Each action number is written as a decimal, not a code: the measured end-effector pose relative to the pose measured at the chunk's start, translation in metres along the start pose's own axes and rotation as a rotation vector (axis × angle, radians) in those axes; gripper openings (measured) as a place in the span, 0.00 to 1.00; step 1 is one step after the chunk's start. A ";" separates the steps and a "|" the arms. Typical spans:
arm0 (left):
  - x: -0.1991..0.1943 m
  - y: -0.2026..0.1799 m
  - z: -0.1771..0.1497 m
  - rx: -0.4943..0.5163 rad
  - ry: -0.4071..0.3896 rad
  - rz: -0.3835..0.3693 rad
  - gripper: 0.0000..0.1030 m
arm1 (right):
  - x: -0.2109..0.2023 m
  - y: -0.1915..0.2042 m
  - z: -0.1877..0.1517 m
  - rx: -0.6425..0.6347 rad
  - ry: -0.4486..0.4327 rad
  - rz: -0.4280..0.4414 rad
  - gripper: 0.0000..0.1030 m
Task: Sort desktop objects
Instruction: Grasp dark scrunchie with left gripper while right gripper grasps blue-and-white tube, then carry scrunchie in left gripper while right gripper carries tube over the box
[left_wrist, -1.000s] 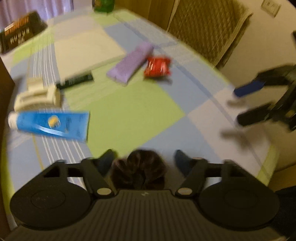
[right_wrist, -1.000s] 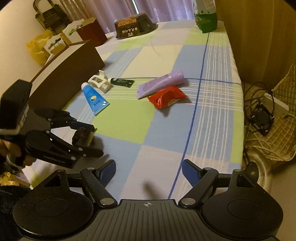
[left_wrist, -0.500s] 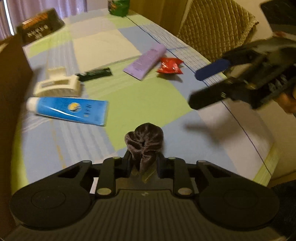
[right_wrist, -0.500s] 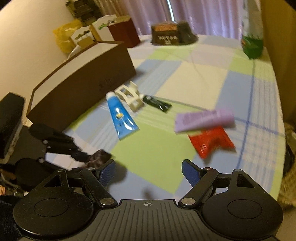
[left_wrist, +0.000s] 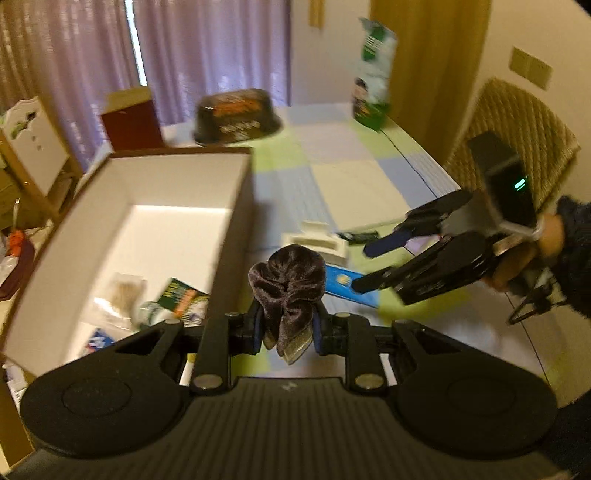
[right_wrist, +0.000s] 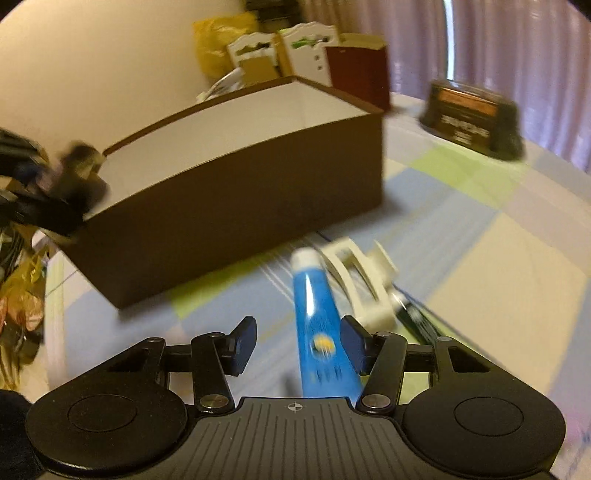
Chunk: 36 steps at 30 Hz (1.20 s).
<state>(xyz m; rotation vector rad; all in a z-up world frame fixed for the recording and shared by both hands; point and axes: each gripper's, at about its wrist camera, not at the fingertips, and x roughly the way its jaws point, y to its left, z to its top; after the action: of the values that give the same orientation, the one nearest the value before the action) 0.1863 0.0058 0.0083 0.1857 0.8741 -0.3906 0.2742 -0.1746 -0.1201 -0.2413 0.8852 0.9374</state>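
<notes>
My left gripper (left_wrist: 287, 325) is shut on a dark brown velvet scrunchie (left_wrist: 290, 280), held in the air beside the near right wall of the brown box (left_wrist: 236, 206). That box has a white inside and holds several small packets (left_wrist: 177, 299). My right gripper (right_wrist: 299, 341) is open, low over the blue tube (right_wrist: 317, 332), which lies between its fingers on the checked cloth. In the left wrist view the right gripper (left_wrist: 373, 264) hovers above the blue tube (left_wrist: 347, 284). A cream hair claw (right_wrist: 365, 284) lies just beyond the tube.
A thin dark tube (right_wrist: 417, 321) lies to the right of the claw. A dark snack bowl (left_wrist: 236, 116) and a green-and-white carton (left_wrist: 371, 92) stand at the far end of the table. A wicker chair (left_wrist: 517, 136) is at the right. A dark red box (right_wrist: 356, 74) stands behind the brown box.
My left gripper closed on the scrunchie, lifted it and swung left toward the brown box. My right gripper travelled left and down to straddle the blue tube.
</notes>
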 end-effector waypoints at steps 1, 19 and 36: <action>-0.002 0.004 0.000 -0.005 0.000 -0.003 0.20 | 0.009 0.001 0.004 -0.017 0.009 -0.003 0.53; -0.007 0.051 -0.008 0.023 0.019 -0.105 0.20 | 0.040 0.008 -0.002 0.207 0.177 -0.032 0.29; -0.011 0.161 0.028 0.183 -0.048 -0.086 0.20 | -0.023 0.057 0.133 0.522 -0.221 0.111 0.29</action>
<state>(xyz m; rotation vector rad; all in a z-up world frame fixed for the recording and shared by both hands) 0.2647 0.1466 0.0347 0.3070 0.8007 -0.5539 0.2966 -0.0830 -0.0073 0.3557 0.9118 0.7848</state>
